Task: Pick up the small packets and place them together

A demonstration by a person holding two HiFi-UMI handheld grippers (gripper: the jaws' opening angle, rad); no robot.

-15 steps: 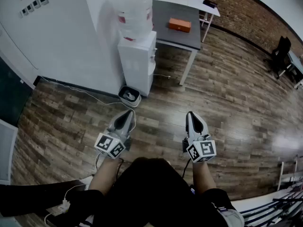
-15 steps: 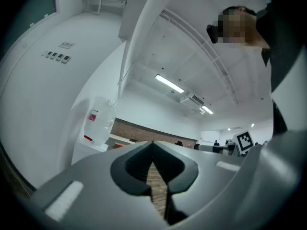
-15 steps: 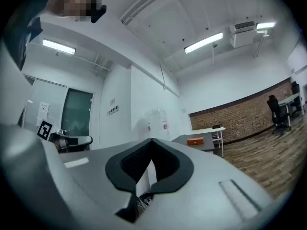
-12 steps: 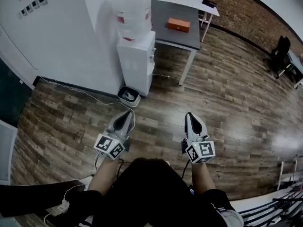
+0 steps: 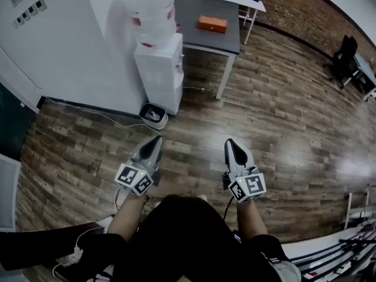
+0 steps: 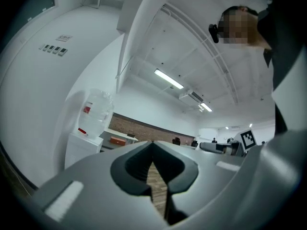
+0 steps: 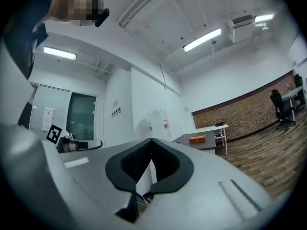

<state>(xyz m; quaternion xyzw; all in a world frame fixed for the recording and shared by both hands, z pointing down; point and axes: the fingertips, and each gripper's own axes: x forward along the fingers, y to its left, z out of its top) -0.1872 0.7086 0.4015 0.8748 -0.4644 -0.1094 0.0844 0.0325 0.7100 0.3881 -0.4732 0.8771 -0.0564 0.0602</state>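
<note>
Ahead of both grippers the wooden floor (image 5: 282, 116) is spreading out wide, and off beyond the left gripper (image 5: 157, 140) the white wall (image 5: 70, 46) is running up to a corner. Further out past the tips, the grey table (image 5: 197, 7) is standing well apart from them. The water dispenser (image 5: 157, 69) is sitting just beside it, nearly straight ahead of the left gripper. An orange box (image 5: 212, 23) is lying on that table, too far off to say what it is. Nearest the left tips, a small white tray (image 5: 154, 115) is resting at the dispenser's foot.

Now the tongs themselves: the left gripper is carrying its jaws pressed together on nothing, and the right gripper (image 5: 230, 142) is doing the same. Both are being held out level over the person's lap, side by side and apart.

No small packets are showing in any view, so the picking is not yet getting under way. Going by the name alone, they are probably light, soft and crinkly, with slick film. Pinching flat across a sealed edge would likely be gripping better than squeezing the filled middle, which could be slipping or bursting.
</note>
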